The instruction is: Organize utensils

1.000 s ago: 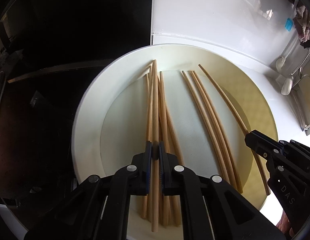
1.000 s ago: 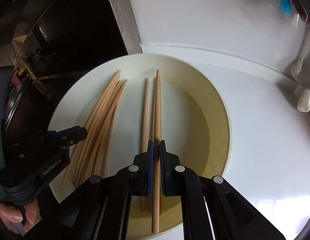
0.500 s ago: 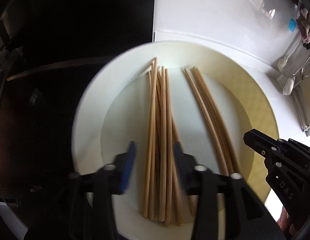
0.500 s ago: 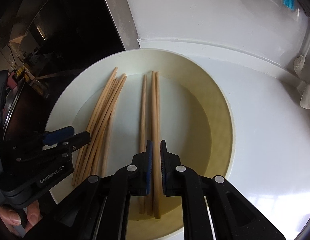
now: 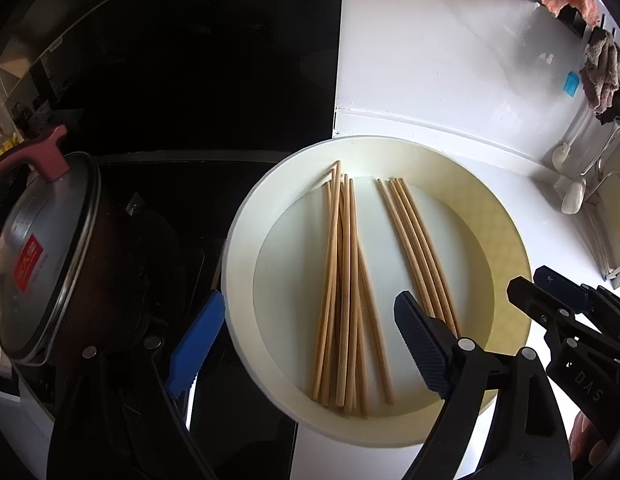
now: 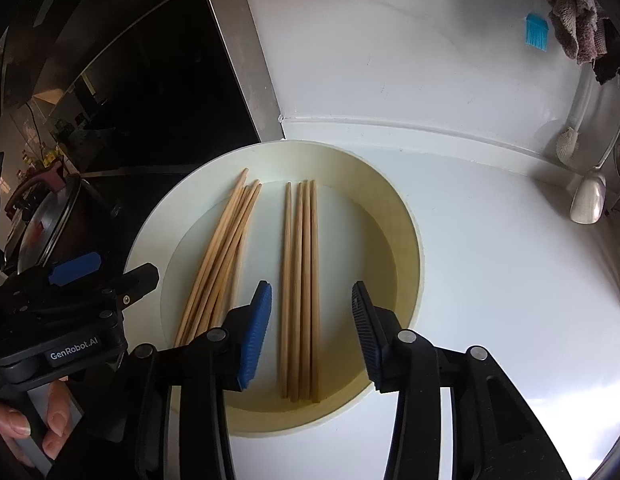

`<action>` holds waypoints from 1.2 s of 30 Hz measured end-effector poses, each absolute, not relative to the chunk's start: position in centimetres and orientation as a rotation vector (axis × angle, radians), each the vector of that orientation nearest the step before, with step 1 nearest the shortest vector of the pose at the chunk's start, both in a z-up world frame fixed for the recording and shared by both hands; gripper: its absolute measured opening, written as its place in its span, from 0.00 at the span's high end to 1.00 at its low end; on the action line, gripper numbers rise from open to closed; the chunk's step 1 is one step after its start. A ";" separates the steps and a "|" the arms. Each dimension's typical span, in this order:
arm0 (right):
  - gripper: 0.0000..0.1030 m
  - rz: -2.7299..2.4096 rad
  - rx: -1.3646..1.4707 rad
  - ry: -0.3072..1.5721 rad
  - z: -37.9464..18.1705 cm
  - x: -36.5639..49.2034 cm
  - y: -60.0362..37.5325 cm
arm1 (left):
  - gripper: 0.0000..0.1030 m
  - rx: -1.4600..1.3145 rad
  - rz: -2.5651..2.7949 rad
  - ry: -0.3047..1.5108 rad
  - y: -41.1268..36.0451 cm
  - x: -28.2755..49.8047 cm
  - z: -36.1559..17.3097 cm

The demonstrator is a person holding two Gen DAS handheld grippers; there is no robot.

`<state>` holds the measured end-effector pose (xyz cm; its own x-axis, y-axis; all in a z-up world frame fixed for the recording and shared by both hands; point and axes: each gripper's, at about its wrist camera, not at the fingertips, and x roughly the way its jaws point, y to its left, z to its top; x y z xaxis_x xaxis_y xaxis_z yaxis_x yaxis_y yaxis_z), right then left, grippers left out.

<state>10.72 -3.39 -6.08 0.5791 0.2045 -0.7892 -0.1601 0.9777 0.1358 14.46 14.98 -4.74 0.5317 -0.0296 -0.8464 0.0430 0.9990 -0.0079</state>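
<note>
A cream round plate [image 5: 505, 240] [image 6: 405, 216] on the white counter holds wooden chopsticks in two bundles. The left bundle [image 5: 343, 280] [image 6: 222, 260] has several sticks, slightly crossed. The right bundle [image 5: 419, 248] [image 6: 302, 280] has several sticks lying side by side. My left gripper [image 5: 306, 344] is open and empty, its fingers straddling the near ends of the left bundle. My right gripper [image 6: 310, 336] is open and empty above the near ends of the right bundle. Each gripper shows at the edge of the other's view.
A dark pot with a metal lid [image 5: 42, 256] stands on the black cooktop [image 5: 182, 80] left of the plate. White spoons [image 6: 587, 196] and a rack [image 5: 613, 216] lie at the right. A blue brush [image 6: 535, 30] and cloths [image 5: 601, 76] hang on the back wall.
Both grippers were shut on a chopstick each; both have opened, dropped the sticks into their bundles and pulled back and up from the plate.
</note>
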 end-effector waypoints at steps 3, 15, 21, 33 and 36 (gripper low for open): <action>0.59 0.208 0.051 0.926 -5.6 10.0 -3.4 | 0.17 0.018 -0.038 0.997 15.1 13.6 -4.2; 0.54 0.200 0.038 0.905 -4.0 7.6 -3.0 | 0.15 -0.005 -0.031 0.950 15.8 11.3 -2.4; 0.53 0.187 0.040 0.904 -3.8 7.3 -2.8 | 0.15 -0.012 -0.025 0.949 16.0 10.7 -2.1; 0.52 0.174 0.038 0.909 -3.7 7.3 -2.6 | 0.14 -0.013 -0.027 0.947 16.2 10.8 -2.1; 0.51 0.173 0.044 0.909 -3.6 7.3 -2.7 | 0.14 -0.016 -0.027 0.942 16.2 10.7 -1.9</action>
<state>7.30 -2.71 -3.64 0.6012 0.1681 -0.7812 -0.1310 0.9851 0.1111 10.72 16.19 -1.85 0.5875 -0.0298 -0.8087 0.0161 0.9996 -0.0251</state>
